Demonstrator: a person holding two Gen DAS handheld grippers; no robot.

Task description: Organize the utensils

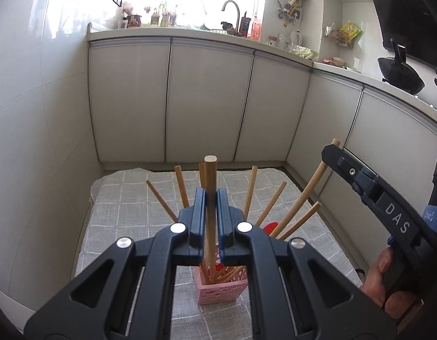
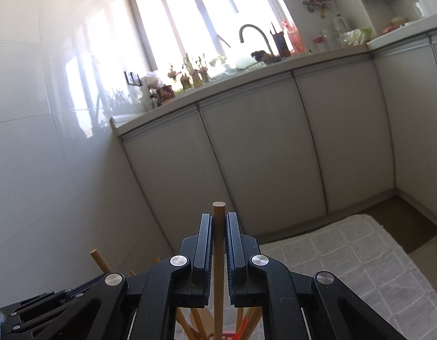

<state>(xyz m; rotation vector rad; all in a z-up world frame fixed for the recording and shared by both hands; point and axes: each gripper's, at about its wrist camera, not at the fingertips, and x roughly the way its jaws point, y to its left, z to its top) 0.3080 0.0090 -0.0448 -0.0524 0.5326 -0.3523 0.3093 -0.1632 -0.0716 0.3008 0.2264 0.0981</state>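
A pink perforated utensil holder (image 1: 218, 289) stands on a grey checked cloth (image 1: 128, 198). Several wooden chopsticks (image 1: 251, 189) fan out of it, and a red utensil (image 1: 271, 226) shows among them. My left gripper (image 1: 210, 195) is shut on an upright wooden chopstick (image 1: 210, 175) whose lower end reaches into the holder. My right gripper (image 2: 218, 221) is shut on another upright wooden chopstick (image 2: 219, 226) above the holder. In the left wrist view the right gripper's body (image 1: 388, 206) sits at the right, with its chopstick (image 1: 306, 195) slanting down to the holder.
White kitchen cabinets (image 1: 207, 99) run along the back and right. The counter holds a sink faucet (image 1: 232, 8), bottles and a black wok (image 1: 402, 73). A tiled wall (image 1: 34, 113) is on the left. The cloth also shows in the right wrist view (image 2: 360, 260).
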